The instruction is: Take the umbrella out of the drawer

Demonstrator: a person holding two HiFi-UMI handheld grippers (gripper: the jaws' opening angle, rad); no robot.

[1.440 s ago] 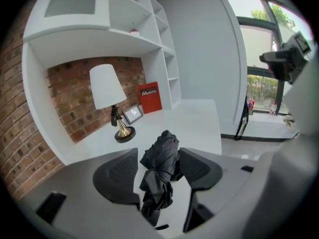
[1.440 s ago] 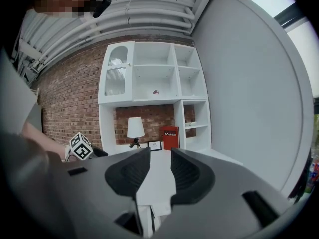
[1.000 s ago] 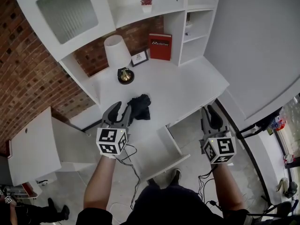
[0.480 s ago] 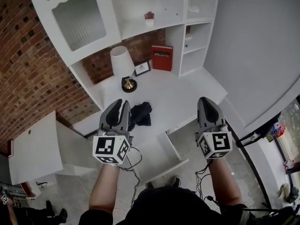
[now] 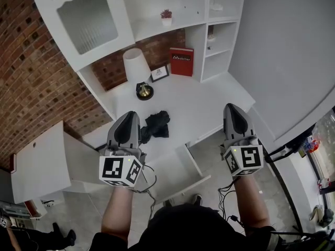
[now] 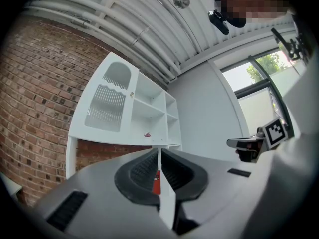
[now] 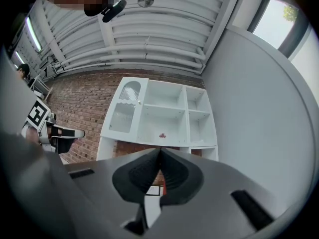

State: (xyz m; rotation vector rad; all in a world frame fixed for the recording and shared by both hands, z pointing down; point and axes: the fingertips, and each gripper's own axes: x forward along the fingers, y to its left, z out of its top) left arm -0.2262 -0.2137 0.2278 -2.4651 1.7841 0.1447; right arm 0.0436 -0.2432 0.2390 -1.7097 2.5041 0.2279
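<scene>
While both hands lift clear, the jaws close on nothing: looks like wrap-up.
L gripper (image 5: pixel 127 120) & R gripper (image 5: pixel 233 110): higher than a sec ago, jaws just been closing, now pressed together, nothing btwn. drawer (image 5: pixel 175 171) below stands pulled open. umbrella (image 5: pixel 156 125), a black bundle, lies on desk (image 5: pixel 209 103) just beyond L gripper, untouched, so it's out of drawer; task prob. done.

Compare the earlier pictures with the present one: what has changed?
The left tool rose away from the black umbrella; the right tool rose too. Their jaws have just been closing and hold nothing. The umbrella on the desk, the open drawer, lamp and red book stayed put.
</scene>
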